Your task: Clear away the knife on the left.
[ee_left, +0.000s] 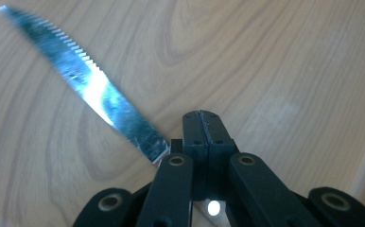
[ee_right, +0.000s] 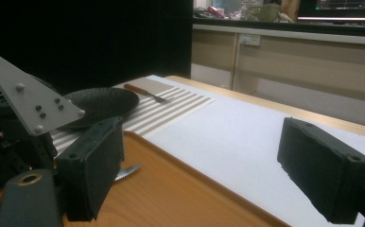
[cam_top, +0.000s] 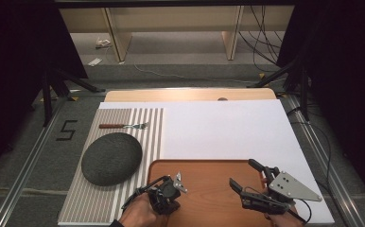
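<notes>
Tray [cam_top: 209,170] stands bare between both tools, while the dark plate [cam_top: 111,158] and fork [cam_top: 124,126] crowd the left.

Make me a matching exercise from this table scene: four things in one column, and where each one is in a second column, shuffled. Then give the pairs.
Things
1. knife
2. fork
3. dark plate
4. right gripper

Places or states
A. lying on the striped mat, beyond the plate
B. jaws open, above the wooden tray, nothing between them
C. clamped in the shut left gripper, blade sticking out over the tray
D. sitting on the striped mat, left of the tray

Pairs: 1-C, 2-A, 3-D, 4-B
</notes>
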Demonstrator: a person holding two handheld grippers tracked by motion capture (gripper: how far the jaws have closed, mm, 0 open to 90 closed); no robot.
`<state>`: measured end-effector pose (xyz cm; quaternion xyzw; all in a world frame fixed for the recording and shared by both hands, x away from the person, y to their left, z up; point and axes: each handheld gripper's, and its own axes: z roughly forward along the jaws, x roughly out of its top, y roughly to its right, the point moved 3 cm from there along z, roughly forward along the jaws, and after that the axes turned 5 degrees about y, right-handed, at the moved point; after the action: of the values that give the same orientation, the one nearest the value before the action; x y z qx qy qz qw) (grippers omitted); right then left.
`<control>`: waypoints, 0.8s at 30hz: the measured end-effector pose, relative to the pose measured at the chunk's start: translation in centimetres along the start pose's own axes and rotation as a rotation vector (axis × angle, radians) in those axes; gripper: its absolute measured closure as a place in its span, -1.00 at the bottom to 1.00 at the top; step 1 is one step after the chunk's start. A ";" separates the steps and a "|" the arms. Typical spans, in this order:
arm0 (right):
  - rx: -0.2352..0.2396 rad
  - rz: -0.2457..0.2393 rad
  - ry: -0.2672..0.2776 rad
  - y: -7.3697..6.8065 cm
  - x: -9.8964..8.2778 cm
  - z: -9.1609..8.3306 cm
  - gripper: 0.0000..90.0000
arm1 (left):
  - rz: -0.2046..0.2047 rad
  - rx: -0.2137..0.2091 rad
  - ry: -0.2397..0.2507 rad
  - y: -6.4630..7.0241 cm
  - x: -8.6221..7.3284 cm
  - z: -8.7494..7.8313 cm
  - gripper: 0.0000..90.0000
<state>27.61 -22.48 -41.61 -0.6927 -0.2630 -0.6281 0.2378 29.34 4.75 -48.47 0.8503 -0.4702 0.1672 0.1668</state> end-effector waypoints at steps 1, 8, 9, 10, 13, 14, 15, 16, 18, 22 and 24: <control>0.000 0.000 0.000 0.0 0.0 0.0 -0.63 | 0.000 0.000 0.000 0.0 0.0 0.0 0.98; 0.000 -0.002 0.002 0.0 0.0 -0.1 -0.63 | -0.022 -0.019 -0.053 -0.5 -0.9 -0.5 0.97; 0.001 -0.003 0.001 0.0 0.0 -0.1 -0.63 | -0.031 -0.011 -0.050 -0.6 -1.0 -0.5 0.97; 0.001 -0.003 0.001 0.0 0.0 -0.1 -0.63 | -0.033 -0.010 -0.054 -0.8 -1.1 -0.6 0.97; 0.001 0.000 0.001 0.0 0.0 0.0 -0.63 | -0.044 -0.011 -0.055 -1.1 -1.3 -0.8 0.97; 0.001 -0.001 0.001 0.0 0.0 0.0 -0.63 | -0.048 -0.010 -0.057 -1.2 -1.3 -0.8 0.97; 0.001 -0.001 0.001 0.0 0.0 0.0 -0.63 | -0.048 -0.010 -0.059 -1.3 -1.3 -0.8 0.97; 0.000 -0.001 -0.001 0.0 0.0 0.0 -0.63 | -0.050 -0.005 -0.066 -1.4 -1.4 -0.8 0.98; 0.001 -0.002 0.000 0.0 0.0 0.0 -0.63 | -0.049 -0.007 -0.068 -1.4 -1.4 -0.9 0.98; 0.001 -0.002 0.000 0.0 0.0 0.0 -0.63 | -0.055 -0.007 -0.073 -1.6 -1.6 -1.0 0.98; 0.002 -0.003 0.000 0.0 0.0 0.0 -0.63 | -0.056 -0.003 -0.073 -1.8 -1.7 -1.2 0.98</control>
<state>27.57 -22.50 -41.58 -0.6921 -0.2644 -0.6282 0.2375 29.84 7.40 -48.41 0.8684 -0.4522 0.1307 0.1557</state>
